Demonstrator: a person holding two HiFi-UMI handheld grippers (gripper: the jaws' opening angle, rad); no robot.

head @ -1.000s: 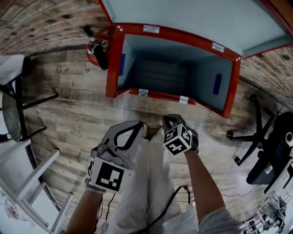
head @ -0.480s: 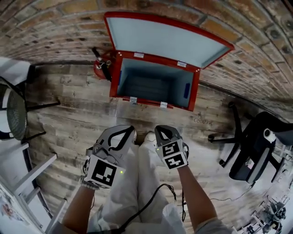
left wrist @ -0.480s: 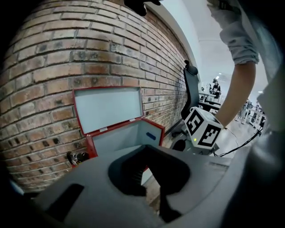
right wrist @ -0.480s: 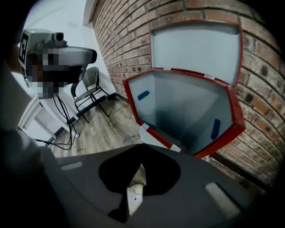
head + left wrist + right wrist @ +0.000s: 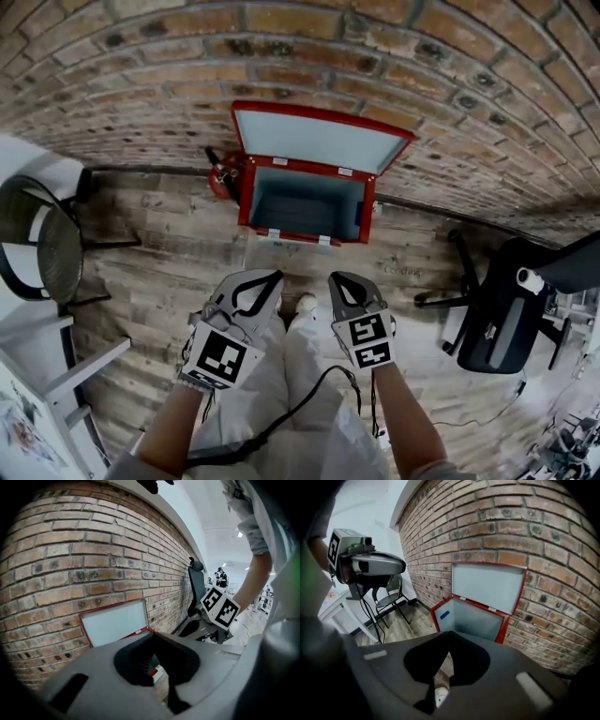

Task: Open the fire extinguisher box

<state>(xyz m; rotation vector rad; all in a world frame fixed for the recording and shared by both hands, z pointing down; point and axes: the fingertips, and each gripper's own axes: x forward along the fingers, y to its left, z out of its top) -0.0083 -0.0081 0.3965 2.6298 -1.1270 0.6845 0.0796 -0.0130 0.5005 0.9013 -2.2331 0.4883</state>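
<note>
Standing open at upper centre, the red fire extinguisher box [image 5: 305, 202] (lid [image 5: 319, 139] against brick wall [image 5: 141, 84]); below, left gripper [image 5: 271, 276] and right gripper [image 5: 337, 278], both closed, empty.

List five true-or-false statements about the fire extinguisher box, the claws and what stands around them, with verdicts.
1. The lid is raised and leans back toward the brick wall. True.
2. The right claw grips the lid's edge. False: it is shut on nothing, well short of the box.
3. A fire extinguisher stands inside the box. False: the inside looks bare, and the extinguisher sits outside, at the box's left side.
4. A black office chair stands to the right of the box. True.
5. The left claw touches the box. False: it is held above the person's legs, apart from the box.
</note>
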